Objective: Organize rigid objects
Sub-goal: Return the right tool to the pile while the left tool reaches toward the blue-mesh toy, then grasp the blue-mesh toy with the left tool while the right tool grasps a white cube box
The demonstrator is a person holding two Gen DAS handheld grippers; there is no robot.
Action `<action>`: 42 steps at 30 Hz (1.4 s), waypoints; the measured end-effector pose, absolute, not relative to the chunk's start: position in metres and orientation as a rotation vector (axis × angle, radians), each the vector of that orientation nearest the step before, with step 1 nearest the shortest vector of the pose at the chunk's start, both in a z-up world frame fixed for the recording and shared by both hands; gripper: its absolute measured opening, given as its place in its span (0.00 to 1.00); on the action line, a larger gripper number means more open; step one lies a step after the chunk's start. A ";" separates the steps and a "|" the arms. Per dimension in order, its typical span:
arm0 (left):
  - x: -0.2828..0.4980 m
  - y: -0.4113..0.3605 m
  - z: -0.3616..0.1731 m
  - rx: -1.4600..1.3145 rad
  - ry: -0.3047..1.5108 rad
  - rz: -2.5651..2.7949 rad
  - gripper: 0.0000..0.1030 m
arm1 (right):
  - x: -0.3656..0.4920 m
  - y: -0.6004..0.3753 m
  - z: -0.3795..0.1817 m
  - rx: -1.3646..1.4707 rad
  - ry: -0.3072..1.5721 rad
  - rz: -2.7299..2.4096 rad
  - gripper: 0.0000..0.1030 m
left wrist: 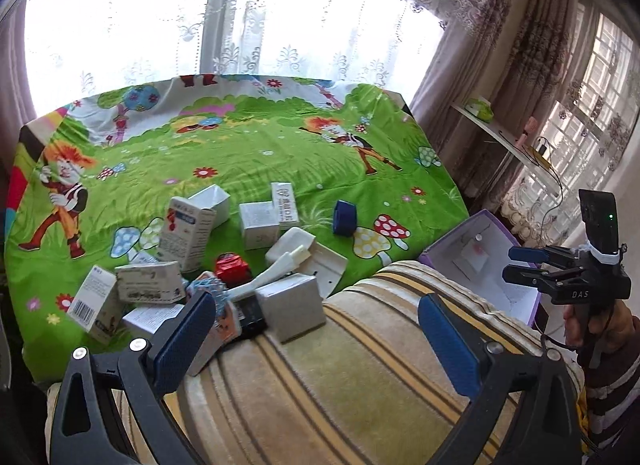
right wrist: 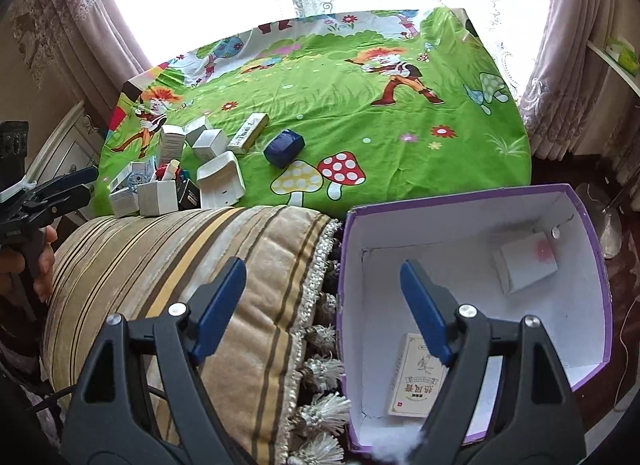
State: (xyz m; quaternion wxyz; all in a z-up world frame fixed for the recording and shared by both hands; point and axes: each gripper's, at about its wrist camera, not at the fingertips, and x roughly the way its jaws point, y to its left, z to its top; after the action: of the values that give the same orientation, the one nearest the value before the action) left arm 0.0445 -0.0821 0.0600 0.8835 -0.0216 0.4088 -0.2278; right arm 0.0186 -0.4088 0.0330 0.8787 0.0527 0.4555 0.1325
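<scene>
A pile of small white cartons [left wrist: 188, 237] [right wrist: 164, 185], a red box [left wrist: 232, 268] and a white tray [right wrist: 220, 181] lies on the green cartoon tablecloth [left wrist: 248, 153]. A dark blue box [left wrist: 345, 217] [right wrist: 284, 147] lies apart to the right. A purple storage box [right wrist: 476, 297] [left wrist: 480, 261] holds a beige carton [right wrist: 416, 381] and a white carton [right wrist: 526, 261]. My left gripper [left wrist: 316, 341] is open and empty, over a striped cushion near the pile. My right gripper [right wrist: 322, 309] is open and empty, above the purple box's left wall.
A striped beige cushion [right wrist: 180, 265] with a tasselled edge [right wrist: 320, 345] lies between the table and me. Lace curtains and windows stand behind the table. A white shelf [left wrist: 504, 137] is at the right.
</scene>
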 end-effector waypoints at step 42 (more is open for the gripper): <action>0.116 -0.049 0.005 -0.085 1.096 -0.417 0.24 | 0.083 -0.202 0.026 -0.091 1.117 0.538 0.80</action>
State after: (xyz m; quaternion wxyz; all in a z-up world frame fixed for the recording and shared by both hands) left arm 0.1162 -0.0495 0.0050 0.8320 -0.0399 0.5172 -0.1966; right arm 0.0835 -0.2020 0.0264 0.8130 -0.0428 0.5232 0.2520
